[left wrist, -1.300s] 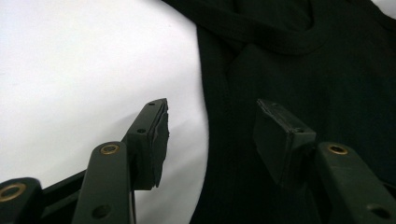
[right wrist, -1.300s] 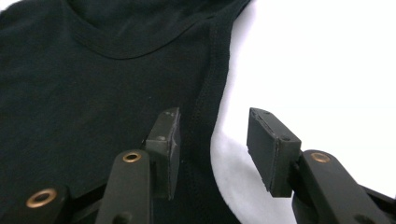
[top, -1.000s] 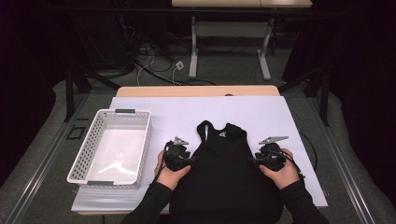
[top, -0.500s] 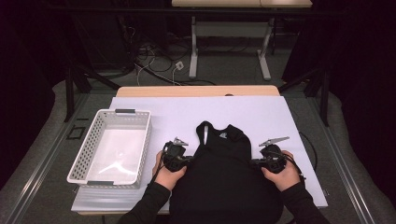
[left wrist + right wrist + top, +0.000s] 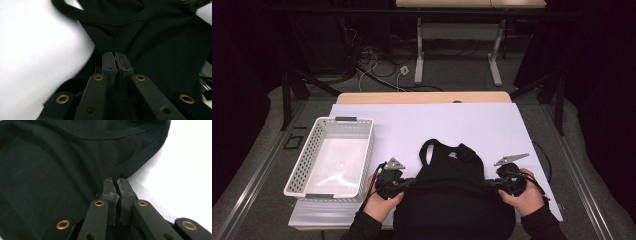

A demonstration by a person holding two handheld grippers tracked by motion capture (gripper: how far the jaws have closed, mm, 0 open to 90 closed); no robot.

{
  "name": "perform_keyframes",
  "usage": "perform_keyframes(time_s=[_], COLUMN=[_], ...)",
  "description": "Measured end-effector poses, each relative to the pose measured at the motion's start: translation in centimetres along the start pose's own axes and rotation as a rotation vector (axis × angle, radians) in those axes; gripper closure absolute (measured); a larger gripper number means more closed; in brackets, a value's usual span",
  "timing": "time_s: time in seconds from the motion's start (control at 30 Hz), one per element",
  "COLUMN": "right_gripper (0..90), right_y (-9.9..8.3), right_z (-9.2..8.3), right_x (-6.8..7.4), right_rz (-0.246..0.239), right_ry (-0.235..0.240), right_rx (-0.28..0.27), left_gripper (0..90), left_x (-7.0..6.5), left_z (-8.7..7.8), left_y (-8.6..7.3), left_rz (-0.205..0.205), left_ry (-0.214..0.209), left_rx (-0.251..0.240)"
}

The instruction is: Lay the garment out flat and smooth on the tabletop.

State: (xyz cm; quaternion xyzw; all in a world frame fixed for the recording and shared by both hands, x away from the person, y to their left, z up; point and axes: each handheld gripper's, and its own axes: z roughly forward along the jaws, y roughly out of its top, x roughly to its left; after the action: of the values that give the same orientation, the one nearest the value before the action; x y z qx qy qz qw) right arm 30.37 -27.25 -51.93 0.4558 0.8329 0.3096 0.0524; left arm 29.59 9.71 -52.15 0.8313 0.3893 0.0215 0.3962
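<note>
From above, we see the black top (image 5: pixel 452 195) lying on the white sheet (image 5: pixel 412 125) at the near edge, right of the white basket (image 5: pixel 332 155), with our left gripper (image 5: pixel 404 184) at its left side and our right gripper (image 5: pixel 492 184) at its right side. In the left gripper view, our jaws have just closed tight, pinching a fold of the top (image 5: pixel 150 50). In the right gripper view, our jaws have likewise just closed, clamping the hemmed edge of the top (image 5: pixel 62 170) beside the sheet (image 5: pixel 190 170).

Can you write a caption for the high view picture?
Two grippers, left and right, pinch a black top beside a white basket.
</note>
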Motion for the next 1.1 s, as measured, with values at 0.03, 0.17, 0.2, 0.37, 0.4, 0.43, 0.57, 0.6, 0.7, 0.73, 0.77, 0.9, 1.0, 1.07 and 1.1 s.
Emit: perform_keyframes(time_s=[0.03, 0.17, 0.2, 0.37, 0.4, 0.43, 0.57, 0.6, 0.7, 0.73, 0.77, 0.9, 1.0, 1.07, 1.1], right_gripper=[86.5, 86.3, 86.2, 86.0, 85.9, 85.8, 82.9, 81.0, 75.9, 73.1, 70.2, 62.8, 61.1, 58.4, 56.9], right_y=[-0.3, -1.4, -1.6, -2.7, -2.9, -3.1, -3.7, -3.7, -3.8, -3.8, -3.7, -3.6, -3.4, -3.2, -2.9], right_z=[-0.1, -0.7, -0.9, -1.3, -1.3, -1.4, -1.5, -1.6, -1.5, -1.5, -1.5, -1.6, -1.8, -1.8, -1.8], right_x=[0.1, 0.2, 0.2, 0.5, 0.6, 0.7, 1.0, 1.0, 1.0, 1.0, 1.0, 0.9, 0.9, 1.0, 1.1], right_rz=[-0.003, 0.007, 0.009, 0.013, 0.013, 0.012, 0.011, 0.012, 0.016, 0.015, 0.011, 0.009, 0.004, -0.008, -0.015], right_ry=[0.003, 0.014, 0.015, 0.028, 0.029, 0.027, 0.029, 0.028, 0.027, 0.028, 0.024, 0.016, 0.012, 0.005, -0.005], right_rx=[-0.001, 0.009, 0.008, 0.009, 0.007, 0.006, -0.012, -0.010, -0.030, -0.036, -0.052, -0.097, -0.115, -0.136, -0.142], left_gripper=[87.1, 87.1, 87.0, 87.0, 87.0, 87.0, 86.3, 85.7, 82.3, 79.8, 77.3, 66.3, 58.8, 55.3, 53.5], left_x=[-0.3, -1.6, -1.8, -2.8, -2.9, -3.0, -2.9, -2.9, -2.7, -2.7, -2.7, -2.4, -2.0, -1.9, -1.8], left_z=[-0.1, -0.6, -0.7, -1.1, -1.2, -1.3, -1.2, -1.0, -0.7, -0.6, -0.6, -0.5, -0.5, -0.4, -0.4], left_y=[-0.2, -1.1, -1.4, -2.4, -2.6, -2.7, -3.1, -3.2, -3.3, -3.3, -3.3, -3.4, -3.4, -3.2, -3.0], left_rz=[0.003, 0.018, 0.020, 0.029, 0.024, 0.026, 0.026, 0.014, 0.011, 0.014, 0.018, 0.007, 0.004, -0.007, -0.009], left_ry=[-0.004, -0.024, -0.030, -0.049, -0.054, -0.057, -0.054, -0.056, -0.053, -0.048, -0.043, -0.025, -0.014, -0.015, -0.012], left_rx=[-0.003, 0.001, 0.004, 0.010, 0.012, 0.009, 0.011, 0.011, 0.011, 0.004, 0.000, -0.022, -0.027, -0.037, -0.046])
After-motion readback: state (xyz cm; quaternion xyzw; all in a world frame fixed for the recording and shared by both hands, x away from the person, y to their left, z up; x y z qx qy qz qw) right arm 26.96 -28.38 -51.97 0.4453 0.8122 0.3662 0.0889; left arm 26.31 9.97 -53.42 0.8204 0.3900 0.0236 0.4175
